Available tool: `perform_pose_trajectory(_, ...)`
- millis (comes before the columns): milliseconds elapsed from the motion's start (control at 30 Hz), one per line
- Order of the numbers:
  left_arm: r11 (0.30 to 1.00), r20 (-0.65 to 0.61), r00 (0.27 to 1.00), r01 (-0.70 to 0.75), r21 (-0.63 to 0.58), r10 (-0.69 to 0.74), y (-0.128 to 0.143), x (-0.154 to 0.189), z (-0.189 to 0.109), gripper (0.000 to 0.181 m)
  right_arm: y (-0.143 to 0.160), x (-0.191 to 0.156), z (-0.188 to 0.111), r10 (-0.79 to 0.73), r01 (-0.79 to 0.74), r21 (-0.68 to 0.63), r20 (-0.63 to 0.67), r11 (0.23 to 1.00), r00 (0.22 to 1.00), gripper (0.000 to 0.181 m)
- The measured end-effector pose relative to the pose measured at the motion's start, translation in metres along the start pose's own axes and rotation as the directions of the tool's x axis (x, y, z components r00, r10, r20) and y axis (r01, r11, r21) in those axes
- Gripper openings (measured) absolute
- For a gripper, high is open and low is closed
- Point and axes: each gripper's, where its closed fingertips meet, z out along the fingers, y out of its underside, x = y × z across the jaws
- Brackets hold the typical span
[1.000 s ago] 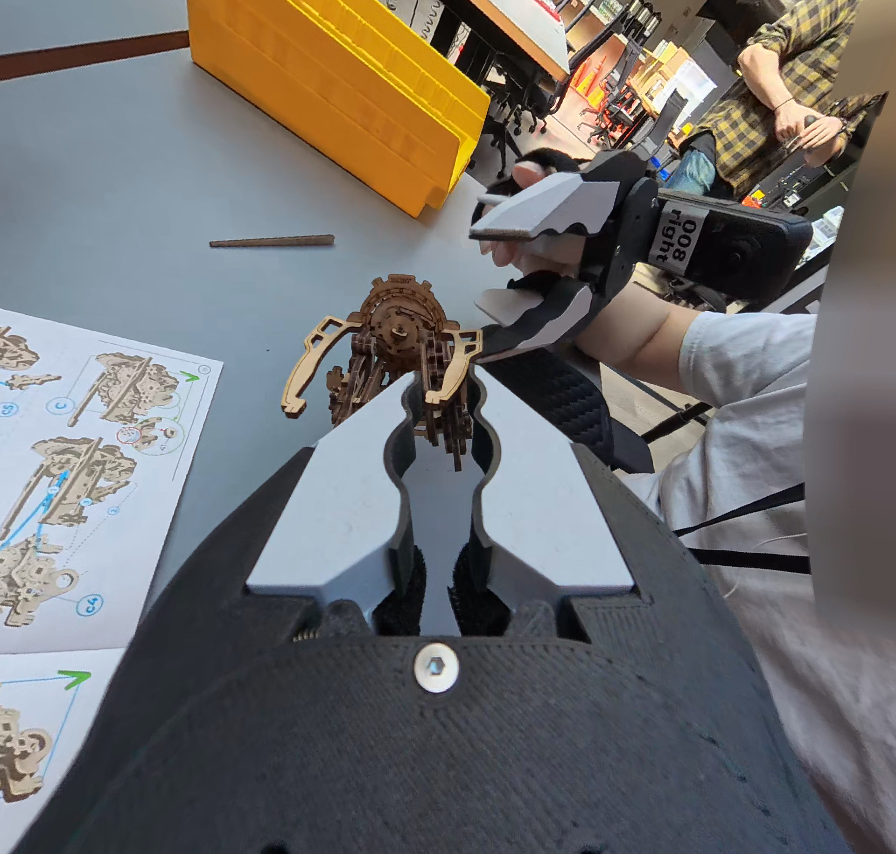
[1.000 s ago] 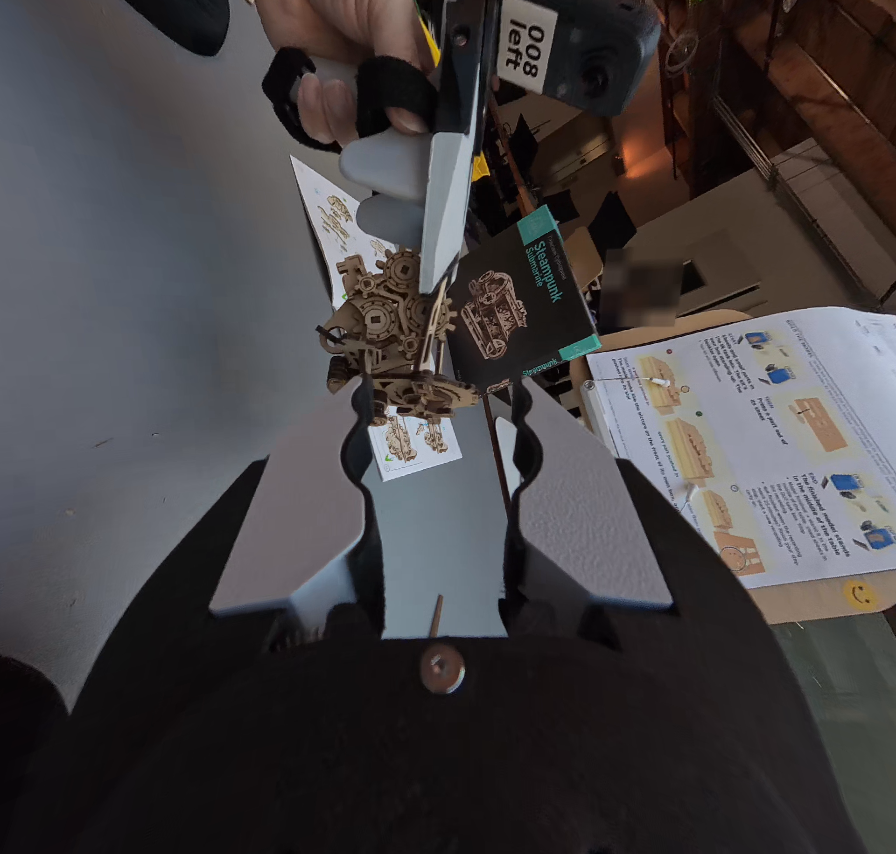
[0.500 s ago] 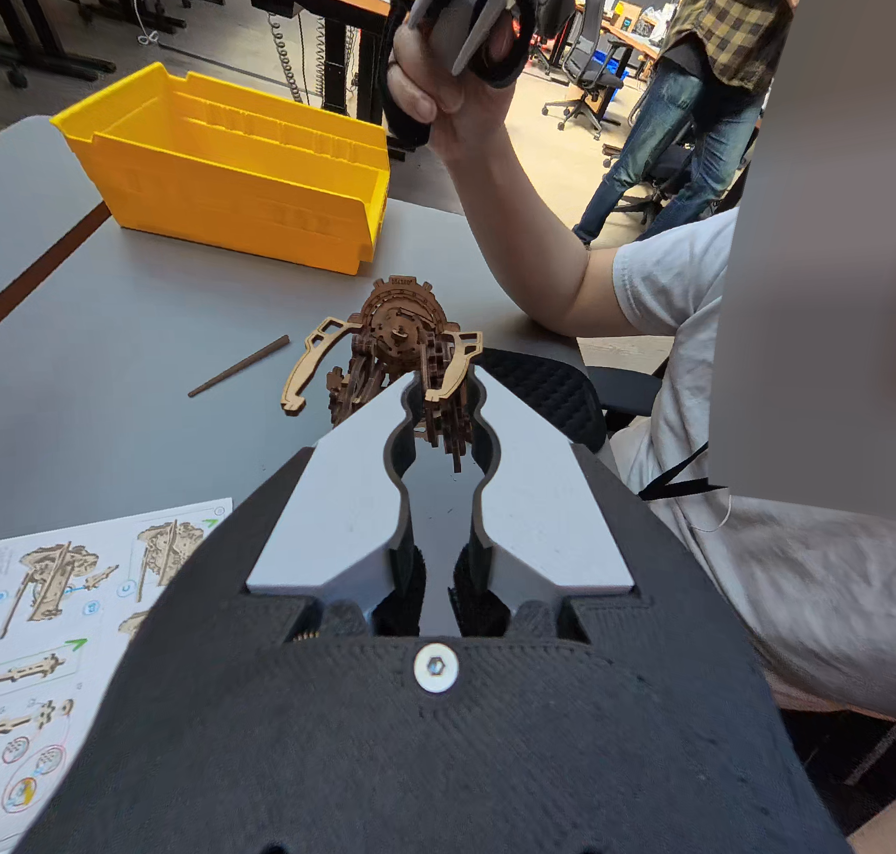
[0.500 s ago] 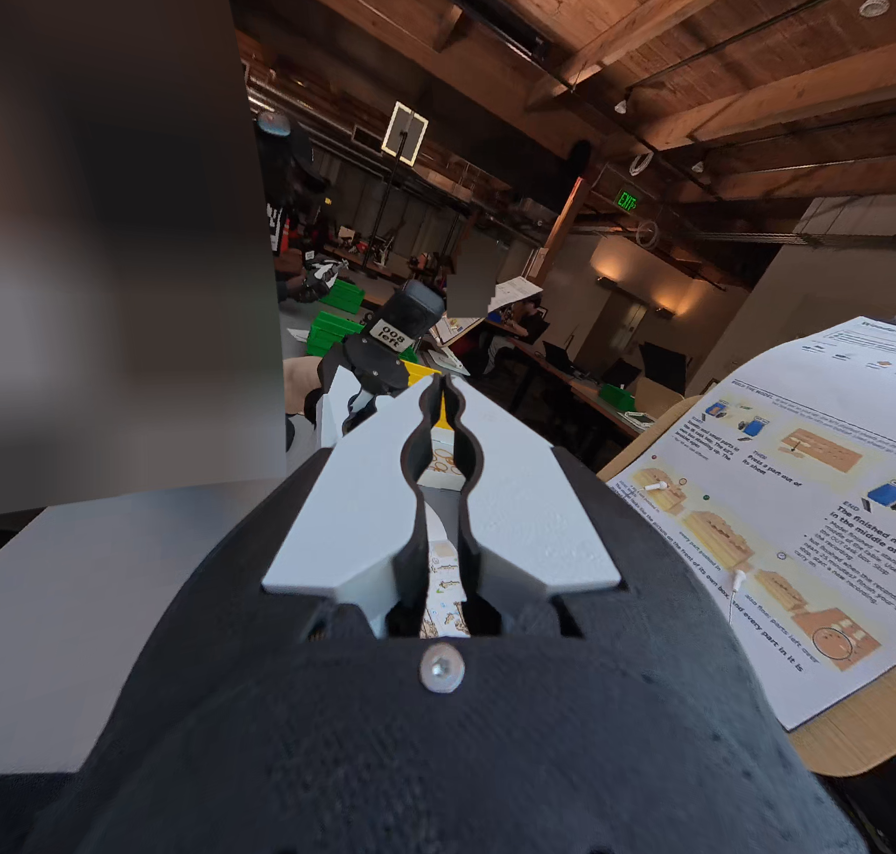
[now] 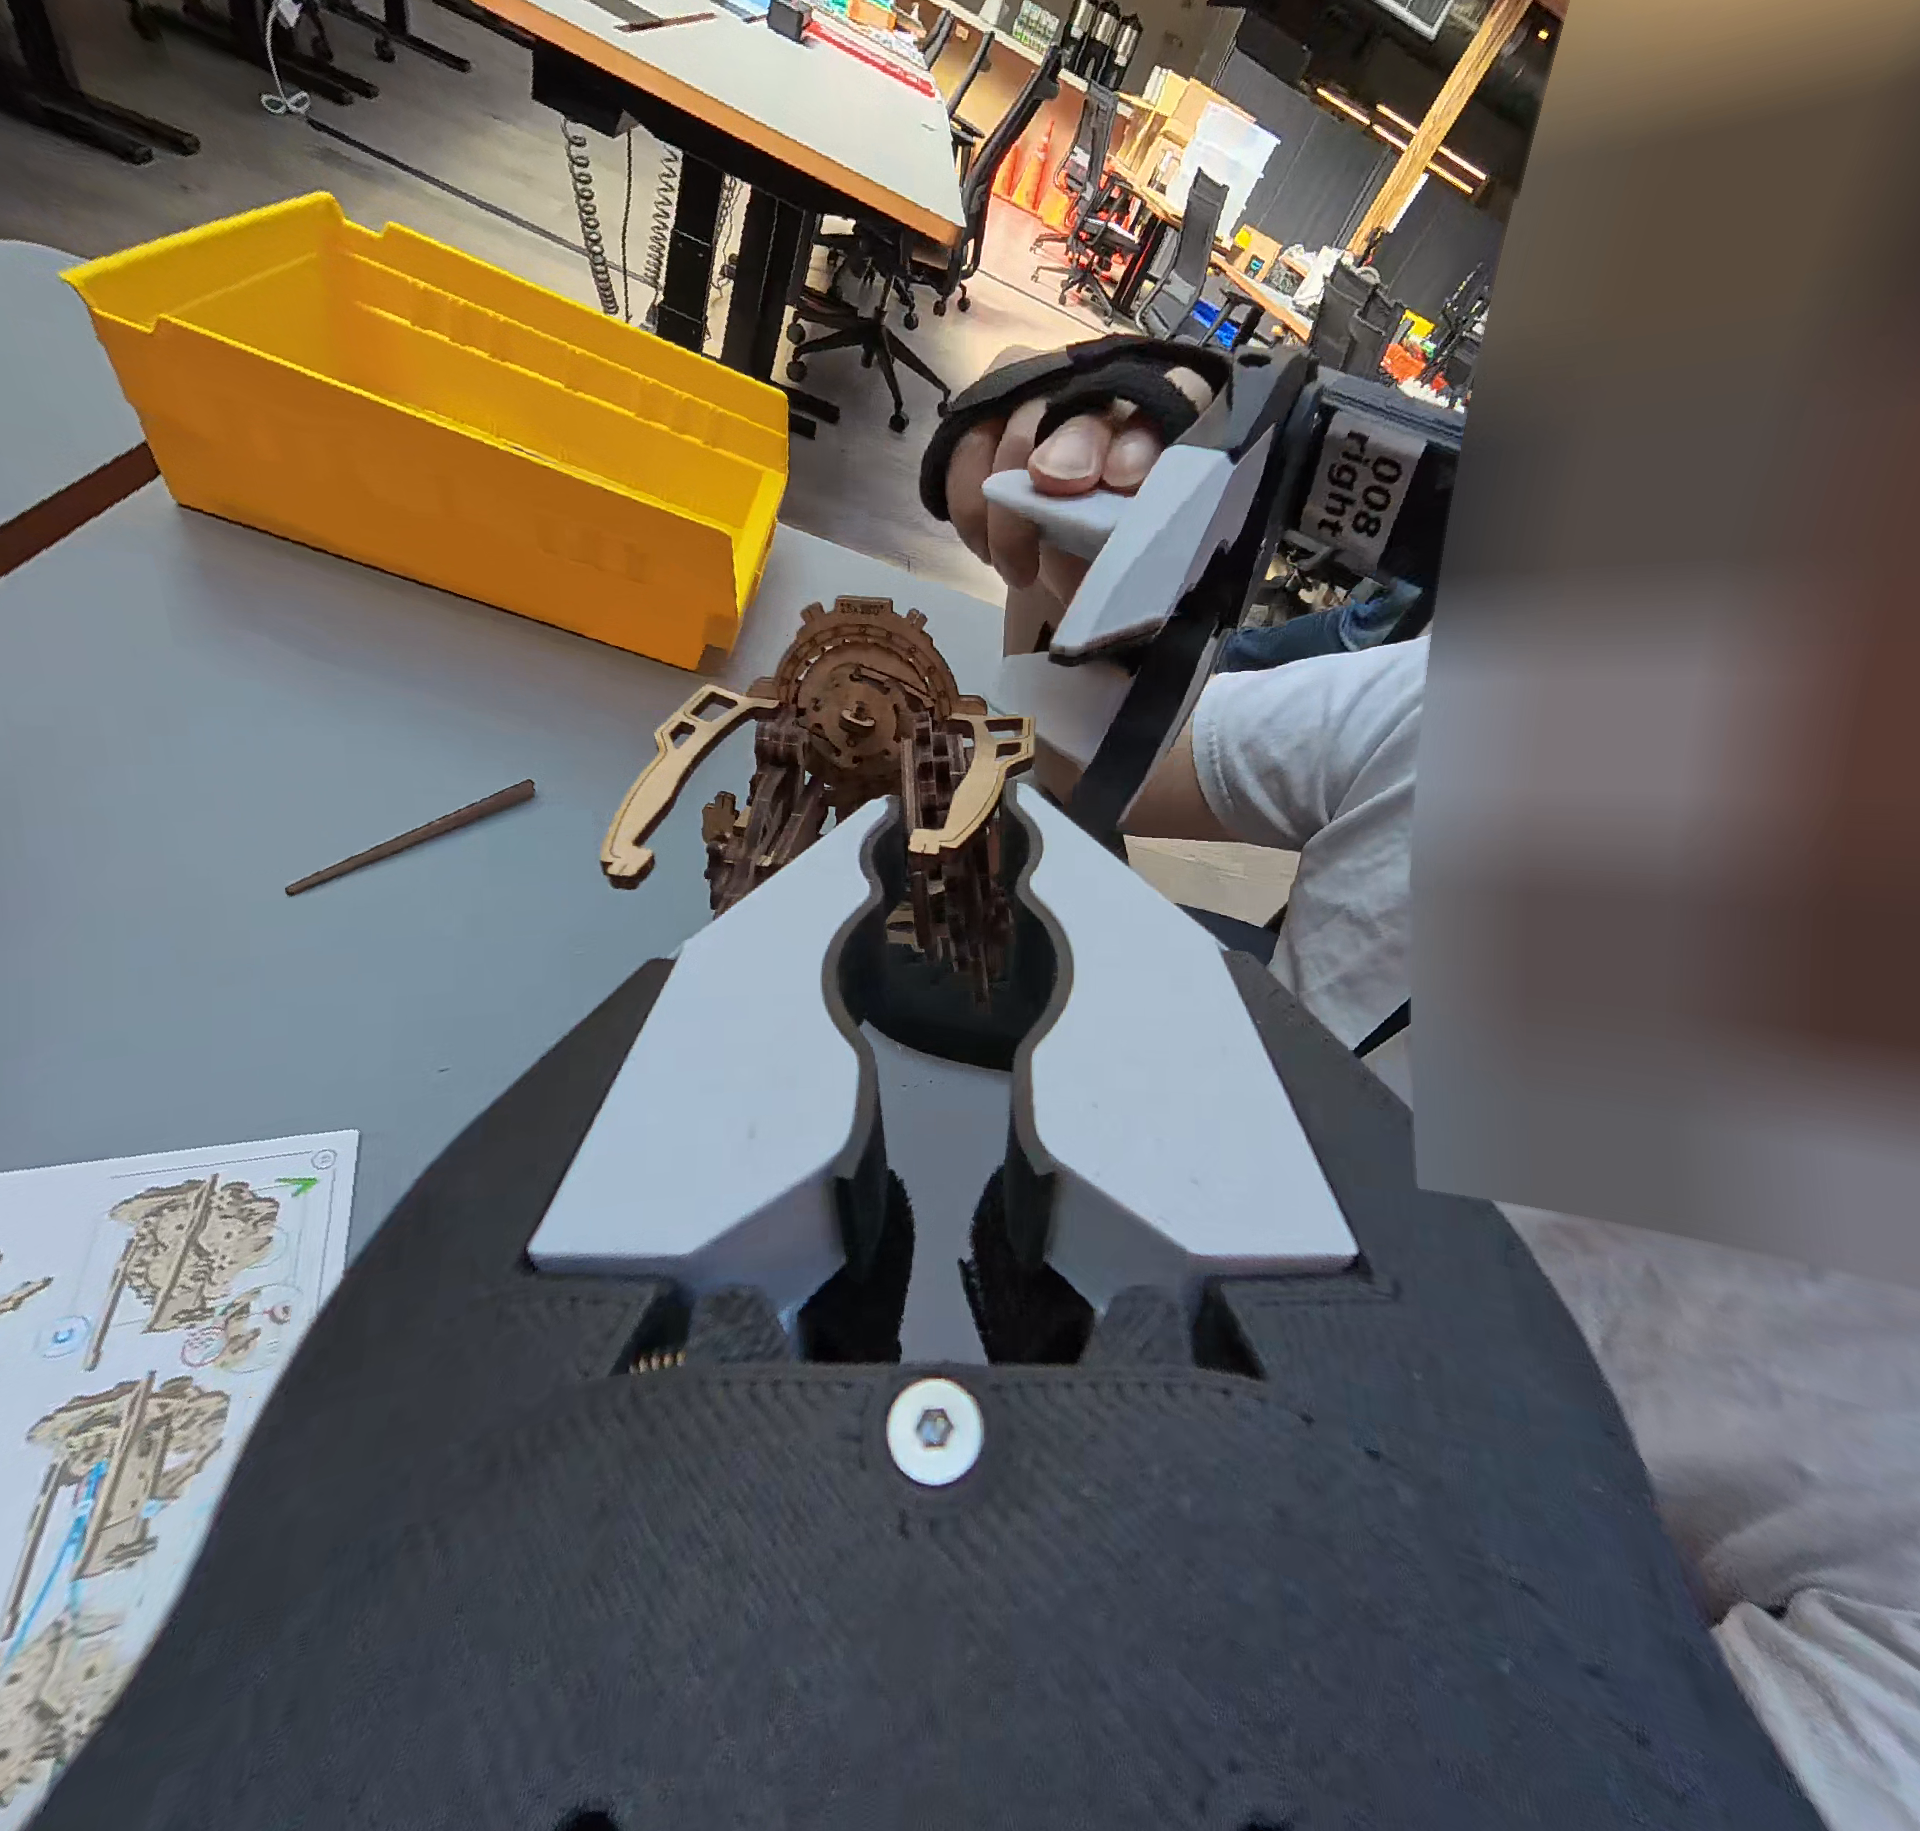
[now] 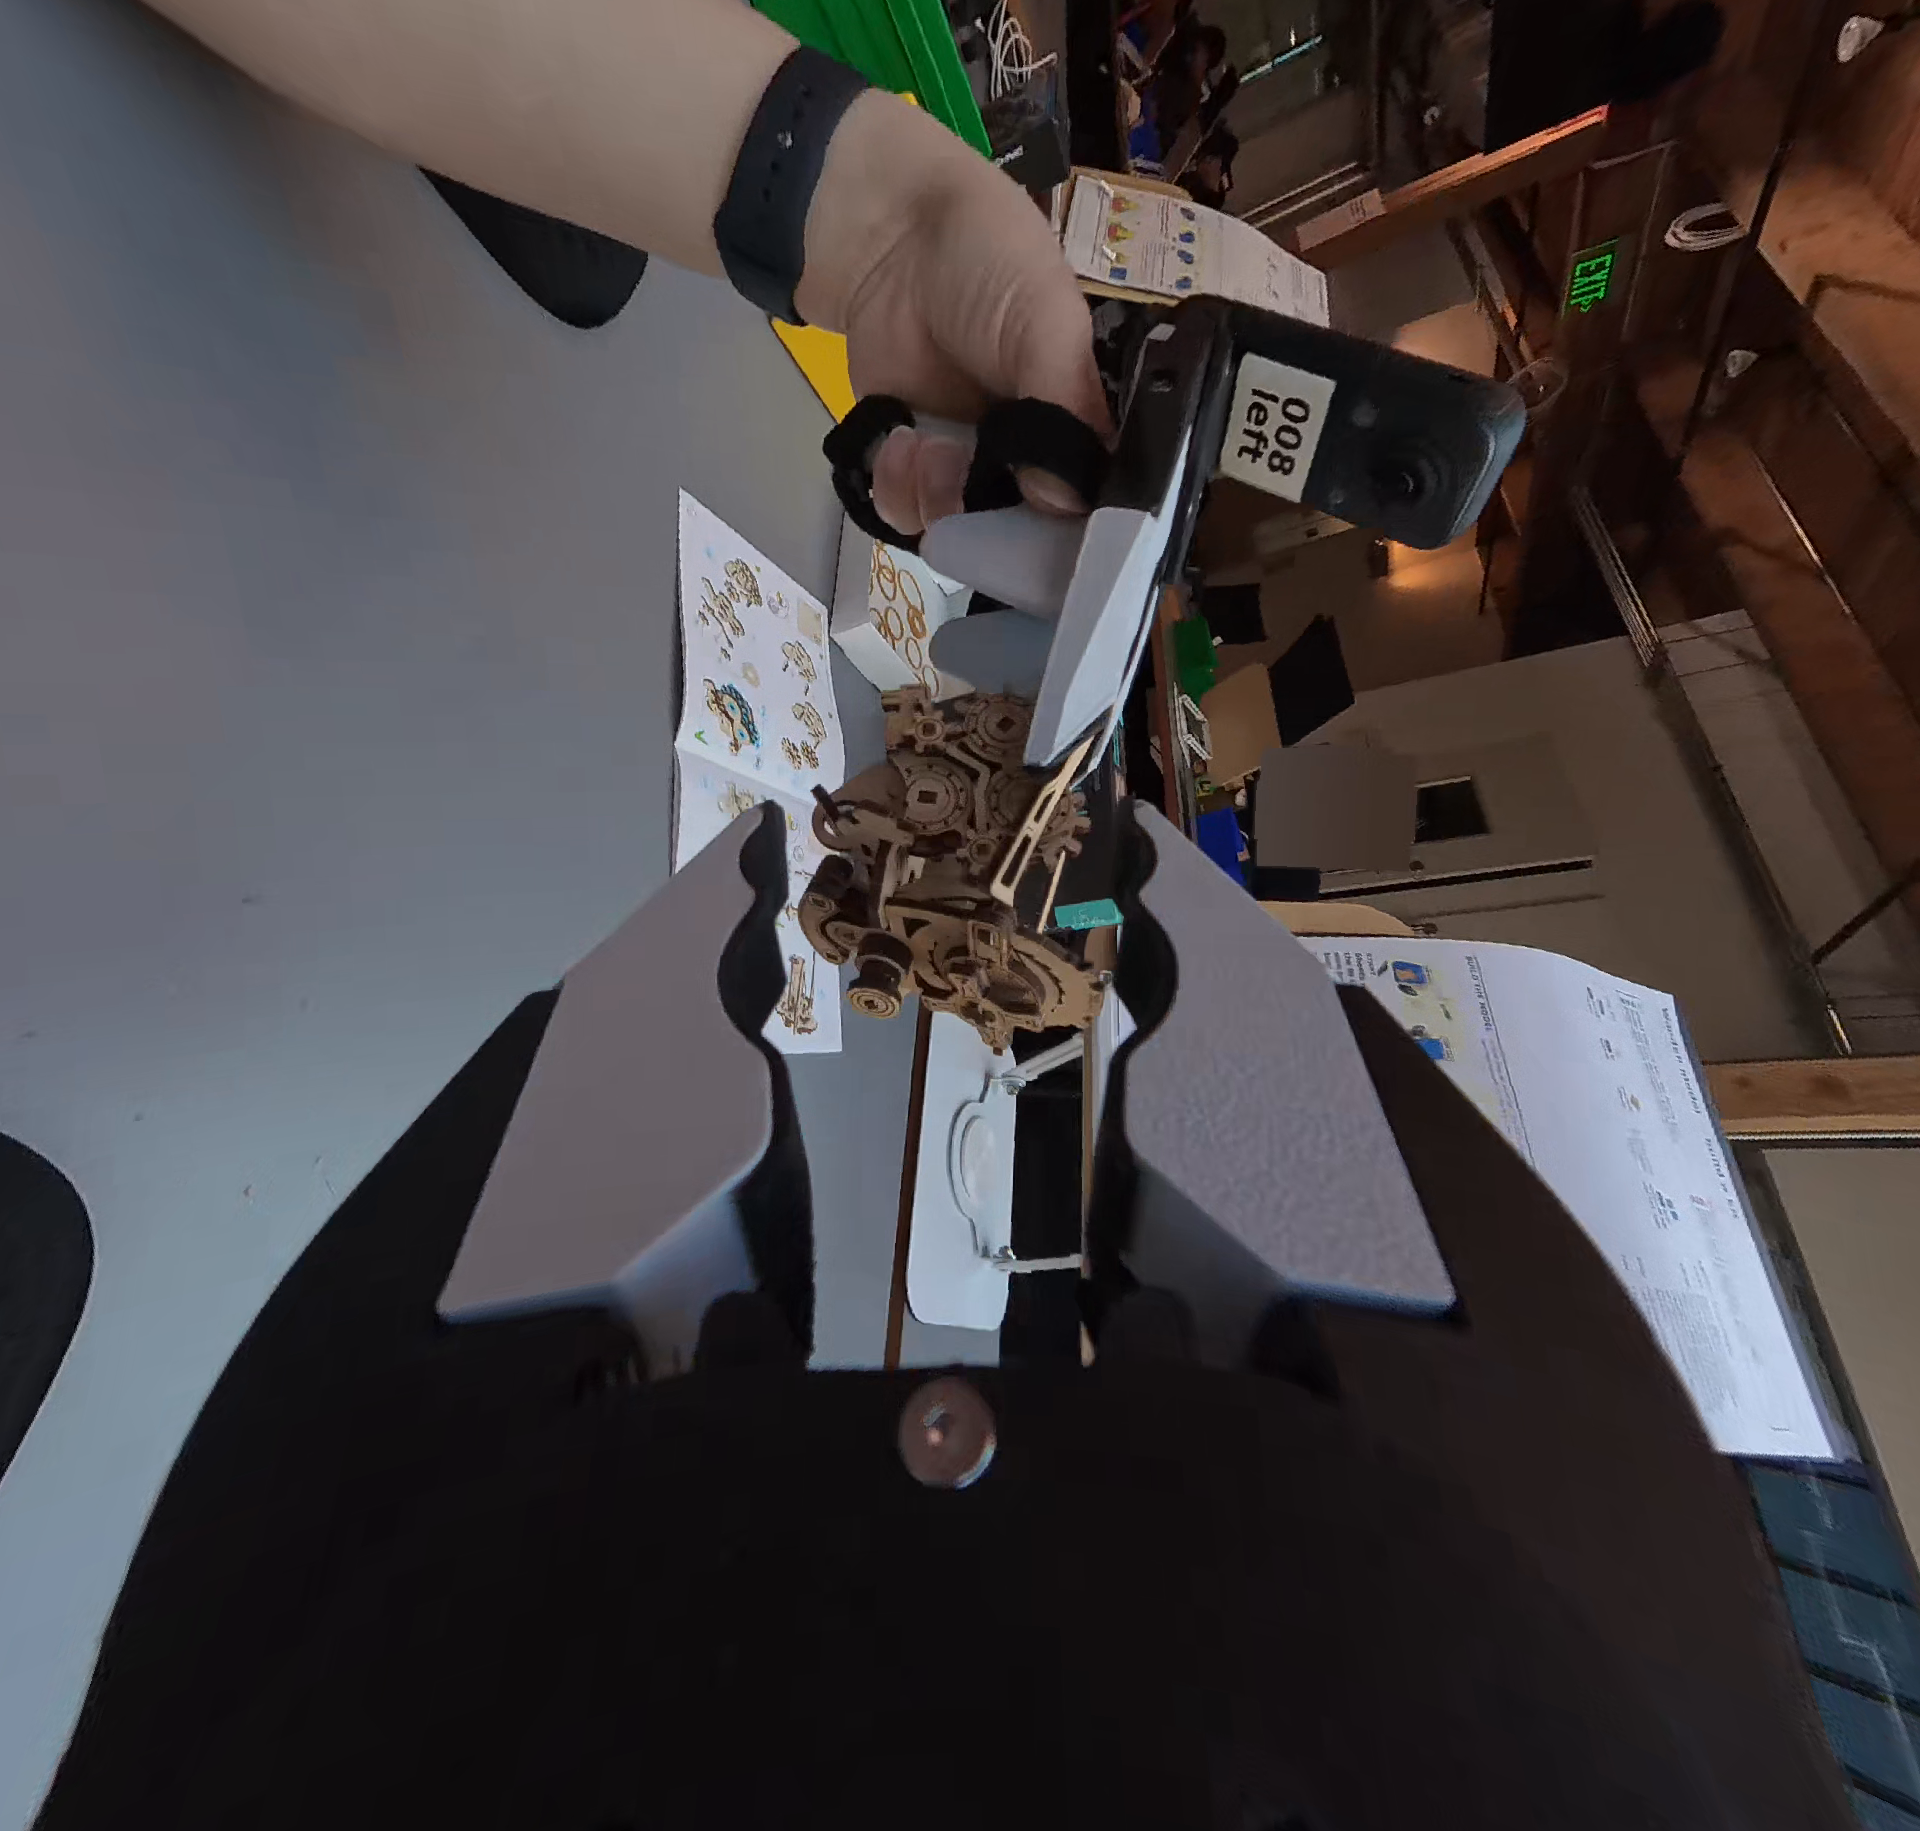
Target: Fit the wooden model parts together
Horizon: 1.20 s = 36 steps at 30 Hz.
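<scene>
An instruction sheet (image 5: 156, 1366) is seen at the far left of the grey surface (image 5: 260, 742), with a yellow bin (image 5: 436, 431) farther back and a thin dark wooden stick (image 5: 410, 839) lying apart from both. Right of the stick, the wooden model (image 5: 852, 773) is held clear of the surface, clamped at its lower part by the left tool (image 5: 951, 836), whose fingers are closed on it; a pale curved arm of the model juts out to the left. In the right wrist view, the right tool (image 6: 951, 846) is seen released, its fingers spread wide, with the model just beyond the tips and not touched by them.
</scene>
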Motion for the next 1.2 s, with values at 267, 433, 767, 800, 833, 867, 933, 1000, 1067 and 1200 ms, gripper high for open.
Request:
perform_pose_trajectory(267, 0.994, -0.029, 0.994, -0.106, -0.028, 0.105, 0.004, 0.008, 0.003, 0.015, 0.022, -0.007, 0.011, -0.062, 0.062, -0.107, -0.001, 0.992, 0.998, 0.047)
perform_pose_trajectory(433, 0.943, 0.012, 0.944, -0.328, -0.059, 0.33, 0.005, 0.019, 0.003, 0.015, 0.006, -0.002, 0.006, -0.139, 0.135, -0.066, -0.057, 0.989, 0.989, 0.042)
perform_pose_trajectory(767, 0.882, -0.001, 0.884, -0.467, -0.061, 0.468, 0.005, 0.035, 0.002, 0.016, 0.001, -0.004, 0.007, -0.235, 0.227, -0.097, -0.086, 0.969, 0.968, 0.043)
perform_pose_trajectory(800, 0.874, 0.0, 0.876, -0.482, -0.06, 0.483, 0.005, 0.036, 0.001, 0.016, 0.0, -0.003, 0.007, -0.243, 0.234, -0.097, -0.095, 0.967, 0.965, 0.043)
perform_pose_trajectory(833, 0.863, -0.001, 0.865, -0.502, -0.058, 0.502, 0.005, 0.038, 0.001, 0.016, -0.002, -0.003, 0.007, -0.25, 0.241, -0.092, -0.104, 0.966, 0.963, 0.043)
perform_pose_trajectory(867, 0.853, 0.001, 0.854, -0.519, -0.058, 0.52, 0.005, 0.04, 0.0, 0.016, -0.004, -0.003, 0.007, -0.255, 0.246, -0.086, -0.11, 0.965, 0.961, 0.043)
perform_pose_trajectory(933, 0.847, 0.003, 0.849, -0.528, -0.062, 0.529, 0.005, 0.042, 0.0, 0.015, -0.007, -0.002, 0.007, -0.256, 0.247, -0.083, -0.116, 0.965, 0.96, 0.043)
perform_pose_trajectory(1000, 0.843, 0.017, 0.844, -0.534, -0.069, 0.536, 0.004, 0.041, -0.001, 0.015, -0.011, -0.002, 0.005, -0.228, 0.223, -0.06, -0.11, 0.973, 0.967, 0.043)
perform_pose_trajectory(1067, 0.823, 0.036, 0.824, -0.562, -0.079, 0.566, 0.004, 0.04, -0.002, 0.015, -0.017, 0.001, 0.0, -0.184, 0.183, -0.02, -0.116, 0.983, 0.976, 0.043)
perform_pose_trajectory(1200, 0.768, 0.085, 0.763, -0.637, -0.068, 0.641, -0.002, 0.043, -0.004, 0.015, -0.026, 0.012, -0.015, 0.011, -0.004, 0.072, -0.087, 0.997, 0.996, 0.042)
